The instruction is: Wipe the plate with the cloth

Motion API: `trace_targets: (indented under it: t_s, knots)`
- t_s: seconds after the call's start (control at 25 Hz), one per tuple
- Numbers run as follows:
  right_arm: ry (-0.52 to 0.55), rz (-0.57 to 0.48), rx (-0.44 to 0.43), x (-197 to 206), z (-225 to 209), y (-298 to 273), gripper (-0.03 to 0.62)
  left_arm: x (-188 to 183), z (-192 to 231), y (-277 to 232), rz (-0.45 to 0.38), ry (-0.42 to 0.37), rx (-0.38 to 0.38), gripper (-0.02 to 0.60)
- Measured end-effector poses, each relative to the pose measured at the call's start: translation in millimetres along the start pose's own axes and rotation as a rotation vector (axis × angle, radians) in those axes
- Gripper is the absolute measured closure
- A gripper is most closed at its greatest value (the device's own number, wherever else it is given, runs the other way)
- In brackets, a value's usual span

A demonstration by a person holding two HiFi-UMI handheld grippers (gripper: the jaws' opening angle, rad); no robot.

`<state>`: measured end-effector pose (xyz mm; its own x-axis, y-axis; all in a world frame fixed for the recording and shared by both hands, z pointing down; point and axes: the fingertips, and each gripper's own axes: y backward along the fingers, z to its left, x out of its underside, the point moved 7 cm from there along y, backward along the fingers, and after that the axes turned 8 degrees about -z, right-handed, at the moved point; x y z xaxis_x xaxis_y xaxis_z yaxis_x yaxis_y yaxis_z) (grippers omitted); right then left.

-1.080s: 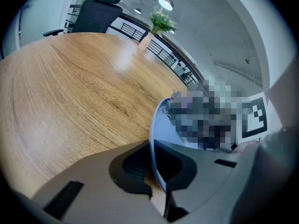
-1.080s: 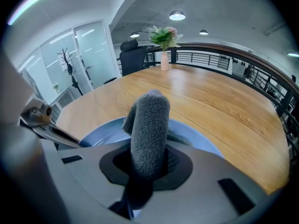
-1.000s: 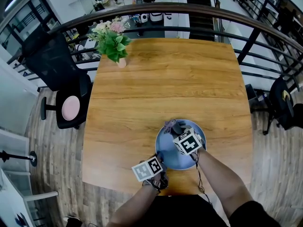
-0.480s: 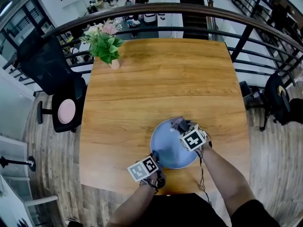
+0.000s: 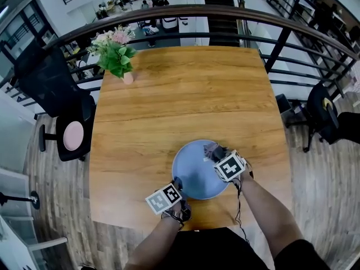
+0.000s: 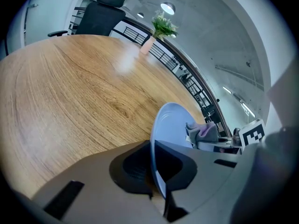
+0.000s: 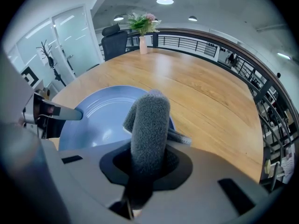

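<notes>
Plate [image 5: 194, 173] sits by the near edge of the table [image 5: 180, 94], its near-left rim pinched in the left gripper [image 5: 178, 183]. Right gripper [image 5: 218, 152] clamps the grey cloth [image 5: 210, 148] over the plate's far-right part.

No words, numbers or brand names can be read anywhere.

The only printed marks are black-and-white square patterns. One is on the left cube [image 5: 163, 199], which sits on the left gripper [image 5: 178, 183] at about 7 o'clock of the plate [image 5: 191, 176]. The other is on the right cube [image 5: 230, 167], which sits on the right gripper [image 5: 217, 153] at about 3 o'clock of the plate. They are blocky shapes, not letters.
</notes>
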<state>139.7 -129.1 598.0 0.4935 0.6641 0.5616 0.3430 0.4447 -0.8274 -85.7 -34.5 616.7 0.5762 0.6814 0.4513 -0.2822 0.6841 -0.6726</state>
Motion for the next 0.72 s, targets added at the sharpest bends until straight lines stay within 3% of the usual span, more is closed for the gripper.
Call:
trace_targets:
  t_s: [0.72]
  knots:
    - [-0.123, -0.022, -0.071, 51.5, 23.2, 45.0, 0.522, 2.7, -4.5, 1.4, -0.023, 0.0, -0.021, 0.552]
